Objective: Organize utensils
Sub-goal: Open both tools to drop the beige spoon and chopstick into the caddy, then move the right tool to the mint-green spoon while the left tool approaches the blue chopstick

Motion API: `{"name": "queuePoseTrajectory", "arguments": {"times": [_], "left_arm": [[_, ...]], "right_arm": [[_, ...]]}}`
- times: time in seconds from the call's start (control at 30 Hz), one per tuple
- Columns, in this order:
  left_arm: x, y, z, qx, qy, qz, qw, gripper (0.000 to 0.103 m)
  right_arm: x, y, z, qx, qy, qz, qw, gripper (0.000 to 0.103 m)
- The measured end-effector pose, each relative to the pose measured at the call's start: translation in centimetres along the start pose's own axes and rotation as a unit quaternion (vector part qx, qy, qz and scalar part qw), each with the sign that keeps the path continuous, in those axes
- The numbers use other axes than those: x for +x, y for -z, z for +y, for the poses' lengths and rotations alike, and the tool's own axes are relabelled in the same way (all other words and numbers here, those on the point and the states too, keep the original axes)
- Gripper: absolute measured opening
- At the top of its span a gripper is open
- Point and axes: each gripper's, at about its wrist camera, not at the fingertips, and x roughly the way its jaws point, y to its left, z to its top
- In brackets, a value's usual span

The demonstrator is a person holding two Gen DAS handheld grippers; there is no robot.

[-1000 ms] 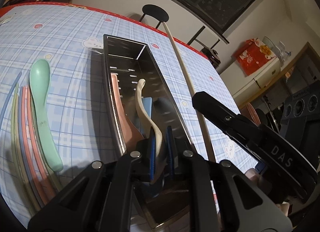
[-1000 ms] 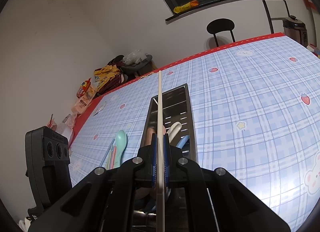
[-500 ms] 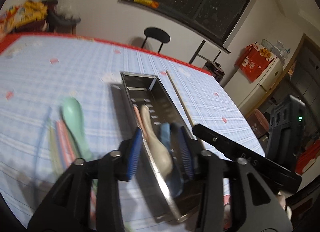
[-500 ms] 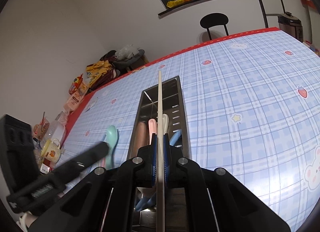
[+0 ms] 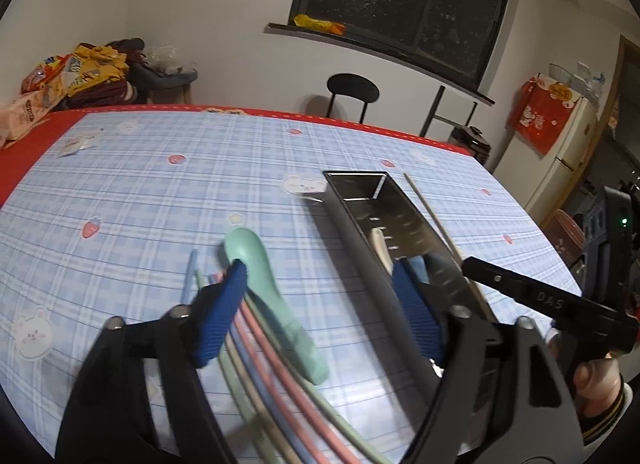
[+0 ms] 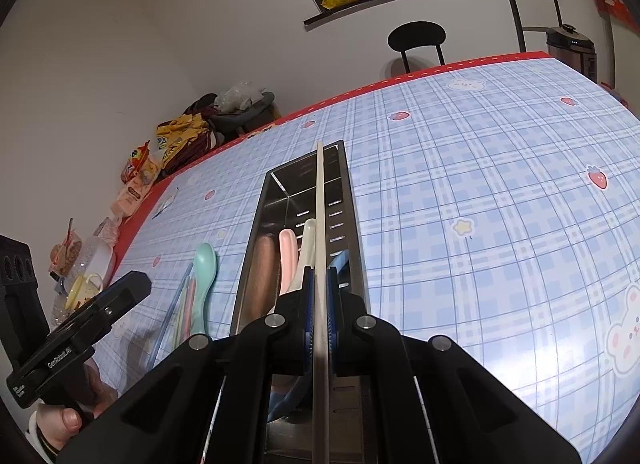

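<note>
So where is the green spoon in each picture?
Left wrist view: the green spoon lies on the tablecloth near the middle, just left of the metal tray, beside the coloured chopsticks.
Right wrist view: the same spoon is left of centre, again on the tray's left side.
Shared landmark: the long metal tray holding other spoons.

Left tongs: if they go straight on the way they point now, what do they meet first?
Probably the green spoon lying on the tablecloth, just inside the left tongs' opening span, beside the colored chopsticks. Depth is unclear.
</note>
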Motion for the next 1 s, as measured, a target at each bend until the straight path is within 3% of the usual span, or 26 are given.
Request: {"name": "queuePoseTrajectory", "arguments": {"times": [0.13, 0.27, 0.37, 0.43, 0.53, 0.8, 1.0], "left_arm": [[0.3, -0.1, 0.3, 0.006, -0.008, 0.001, 0.9999, 0.077], [0.1, -0.2, 0.7, 0.012, -0.020, -0.005, 0.9997, 0.084], [0.0, -0.4, 1.1, 0.014, -0.029, -0.005, 0.9995, 0.092], [-0.2, -0.4, 1.6, 0.016, -0.037, -0.007, 0.9992, 0.093], [-0.3, -0.3, 2.6, 0.022, -0.052, 0.001, 0.9984, 0.094], [-2.6, 1.7, 5.7, 0.030, -0.073, 0.019, 0.9967, 0.095], [-4.3, 3.9, 7.7, 0.045, -0.067, 0.040, 0.9960, 0.095]], "right_arm": [[-0.1, 0.0, 0.1, -0.001, 0.005, -0.003, 1.000, 0.008], [-0.4, -0.1, 0.2, -0.002, 0.005, -0.011, 1.000, 0.013], [-0.8, -0.1, 0.5, -0.007, 0.007, -0.022, 1.000, 0.038], [-1.1, -0.2, 0.8, -0.015, 0.015, -0.032, 0.999, 0.058], [-1.5, -0.2, 1.3, -0.023, 0.019, -0.046, 0.999, 0.080], [-2.2, 0.8, 4.6, -0.087, -0.006, -0.069, 0.994, 0.087], [-2.7, 2.5, 8.7, -0.166, -0.031, -0.080, 0.982, 0.088]]}}
